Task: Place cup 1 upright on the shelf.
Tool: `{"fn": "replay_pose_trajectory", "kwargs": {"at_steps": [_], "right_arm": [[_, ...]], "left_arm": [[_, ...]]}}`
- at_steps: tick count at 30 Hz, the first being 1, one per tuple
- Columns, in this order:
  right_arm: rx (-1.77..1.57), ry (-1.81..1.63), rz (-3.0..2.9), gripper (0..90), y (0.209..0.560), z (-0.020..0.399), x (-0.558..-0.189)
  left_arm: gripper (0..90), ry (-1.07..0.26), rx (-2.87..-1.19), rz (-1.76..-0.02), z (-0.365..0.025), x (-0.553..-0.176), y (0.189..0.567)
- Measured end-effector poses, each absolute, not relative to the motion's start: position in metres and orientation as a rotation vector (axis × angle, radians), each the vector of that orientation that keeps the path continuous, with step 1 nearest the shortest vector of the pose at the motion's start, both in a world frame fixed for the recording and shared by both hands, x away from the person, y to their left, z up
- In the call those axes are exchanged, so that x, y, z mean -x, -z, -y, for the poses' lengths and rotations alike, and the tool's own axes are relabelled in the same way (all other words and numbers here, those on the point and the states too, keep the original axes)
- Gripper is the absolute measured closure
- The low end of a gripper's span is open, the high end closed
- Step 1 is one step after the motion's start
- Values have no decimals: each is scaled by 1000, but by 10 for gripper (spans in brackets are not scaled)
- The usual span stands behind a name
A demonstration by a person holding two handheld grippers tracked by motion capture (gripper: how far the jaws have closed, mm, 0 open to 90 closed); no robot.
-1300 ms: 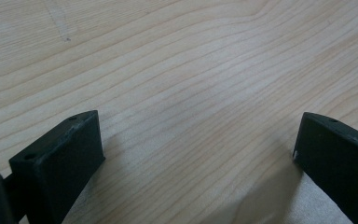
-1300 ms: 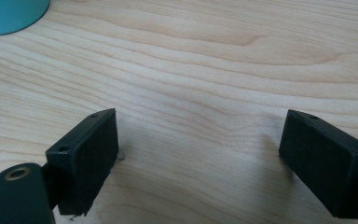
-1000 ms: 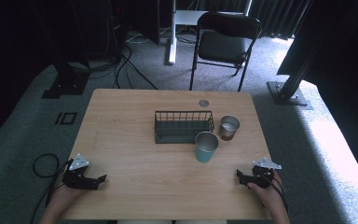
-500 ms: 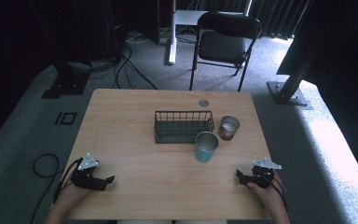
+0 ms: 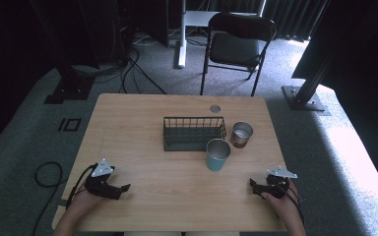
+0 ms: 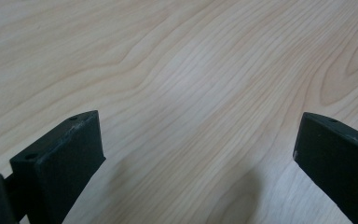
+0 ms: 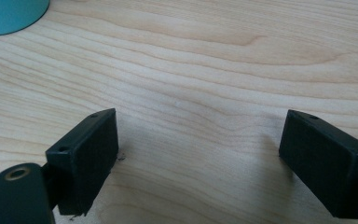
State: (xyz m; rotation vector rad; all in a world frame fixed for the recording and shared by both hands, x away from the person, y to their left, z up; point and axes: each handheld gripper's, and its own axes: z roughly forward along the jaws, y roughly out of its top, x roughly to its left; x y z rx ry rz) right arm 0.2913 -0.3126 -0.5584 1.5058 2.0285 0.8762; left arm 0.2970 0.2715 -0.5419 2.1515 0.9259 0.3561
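left gripper [image 5: 123, 188]: jaws wide, empty, low over light wooden table [image 5: 152, 142] | right gripper [image 5: 252, 184]: jaws wide, empty | tall teal metal cup [image 5: 217, 155]: upright beside black wire basket [image 5: 194, 132] | risk: a careless sideways reach could tip it

No readable text, label, brand, number or sign appears on anything here.
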Motion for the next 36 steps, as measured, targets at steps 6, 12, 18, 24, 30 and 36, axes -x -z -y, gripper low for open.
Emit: {"fn": "replay_pose_trajectory", "kwargs": {"at_steps": [6, 12, 18, 24, 30, 36], "right_arm": [[-1507, -876, -2029, 113, 558, 313, -291], [-1508, -876, -2028, 113, 558, 312, -291], [-1508, -877, -2028, 114, 558, 312, -291], [-1508, -877, -2028, 113, 558, 312, -291], [-1508, -877, -2028, 114, 558, 312, -291], [-1508, -877, -2028, 113, 558, 312, -291]], "left_arm": [[20, -339, -2145, -879, -258, -299, 537], [20, -331, -2159, -842, -245, -304, 534], [20, -322, -2169, -811, -233, -309, 533], [20, -298, -2179, -778, -220, -313, 534], [20, -283, -2190, -744, -208, -317, 533], [20, -279, -2192, -714, -197, -322, 530]]}}
